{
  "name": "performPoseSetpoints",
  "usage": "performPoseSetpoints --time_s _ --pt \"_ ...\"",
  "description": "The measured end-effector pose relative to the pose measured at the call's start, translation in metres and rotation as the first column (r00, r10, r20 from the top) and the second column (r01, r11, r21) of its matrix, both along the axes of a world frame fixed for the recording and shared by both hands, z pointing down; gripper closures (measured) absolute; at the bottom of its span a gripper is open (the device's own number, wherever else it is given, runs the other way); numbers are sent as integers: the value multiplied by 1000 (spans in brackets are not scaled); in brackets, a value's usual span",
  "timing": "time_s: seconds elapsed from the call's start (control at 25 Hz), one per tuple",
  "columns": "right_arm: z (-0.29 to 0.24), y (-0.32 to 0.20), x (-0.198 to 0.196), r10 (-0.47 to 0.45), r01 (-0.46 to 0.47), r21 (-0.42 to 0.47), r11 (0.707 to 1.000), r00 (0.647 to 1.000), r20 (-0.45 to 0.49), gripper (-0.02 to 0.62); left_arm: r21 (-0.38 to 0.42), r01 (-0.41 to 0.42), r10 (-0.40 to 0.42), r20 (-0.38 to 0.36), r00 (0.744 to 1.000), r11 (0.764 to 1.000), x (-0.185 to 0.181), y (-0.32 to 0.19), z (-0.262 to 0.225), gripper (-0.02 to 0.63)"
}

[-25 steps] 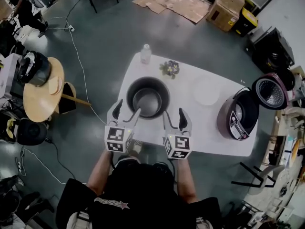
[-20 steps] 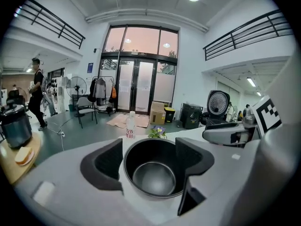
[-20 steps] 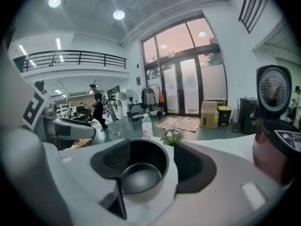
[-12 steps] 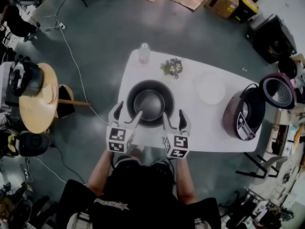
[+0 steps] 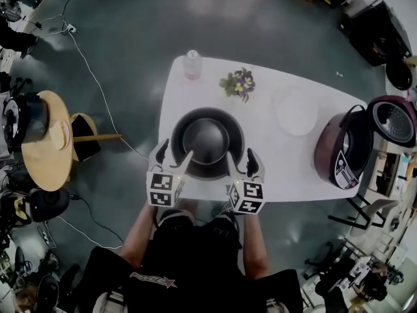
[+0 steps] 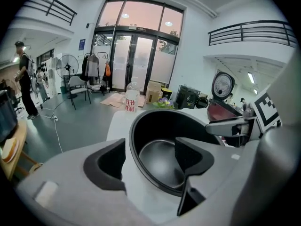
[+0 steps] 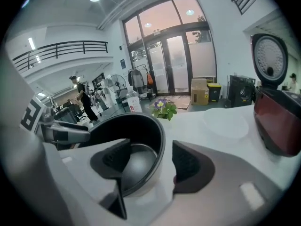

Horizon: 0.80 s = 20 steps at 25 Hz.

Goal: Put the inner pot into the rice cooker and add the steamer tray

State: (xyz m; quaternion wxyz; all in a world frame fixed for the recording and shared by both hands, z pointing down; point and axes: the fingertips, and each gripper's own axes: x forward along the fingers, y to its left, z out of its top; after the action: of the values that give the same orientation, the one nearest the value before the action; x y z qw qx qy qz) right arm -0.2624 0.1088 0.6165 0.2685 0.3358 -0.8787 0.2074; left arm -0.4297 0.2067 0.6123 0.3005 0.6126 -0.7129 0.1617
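The black inner pot (image 5: 206,142) stands on the white table (image 5: 280,168), near its front edge. My left gripper (image 5: 171,158) is open at the pot's front-left rim; in the left gripper view the pot (image 6: 155,126) has its wall between the jaws, untouched by the pads. My right gripper (image 5: 240,163) is open at the front-right rim, one jaw inside the pot (image 7: 136,135) and one outside. The maroon rice cooker (image 5: 345,150) sits at the table's right end with its lid (image 5: 393,119) up. A white steamer tray (image 5: 296,111) lies between pot and cooker.
A plastic bottle (image 5: 191,64) and a small pot of flowers (image 5: 238,83) stand at the table's far side. A round wooden table (image 5: 49,142) with another cooker is off to the left. Cables run across the grey floor.
Both grippers have come down and forward from just before the pot until their jaws straddle its rim. The pot has not moved.
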Motion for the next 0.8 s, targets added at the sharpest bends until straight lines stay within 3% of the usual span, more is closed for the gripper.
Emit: performPoseSetpoints --time_s 0.16,0.28,0.44,0.64,0.8 --pt "10 0 2 13 -13 -57 998 1000 -7 328 -42 -3 2 -7 1000 999 -4 1 14 320" --pt "14 0 6 29 -30 -71 997 999 -23 433 -56 0 0 -6 1000 998 -5 1 22 363" --pt "18 -2 8 32 -35 -72 997 999 -39 479 -74 13 -12 11 1000 997 -9 0 27 400" --pt "20 -3 10 37 -40 -67 997 998 -49 503 -79 30 -27 38 999 996 -13 2 27 464" --pt "19 -4 10 44 -47 -65 997 998 -50 509 -75 37 -36 21 999 996 -13 2 27 474"
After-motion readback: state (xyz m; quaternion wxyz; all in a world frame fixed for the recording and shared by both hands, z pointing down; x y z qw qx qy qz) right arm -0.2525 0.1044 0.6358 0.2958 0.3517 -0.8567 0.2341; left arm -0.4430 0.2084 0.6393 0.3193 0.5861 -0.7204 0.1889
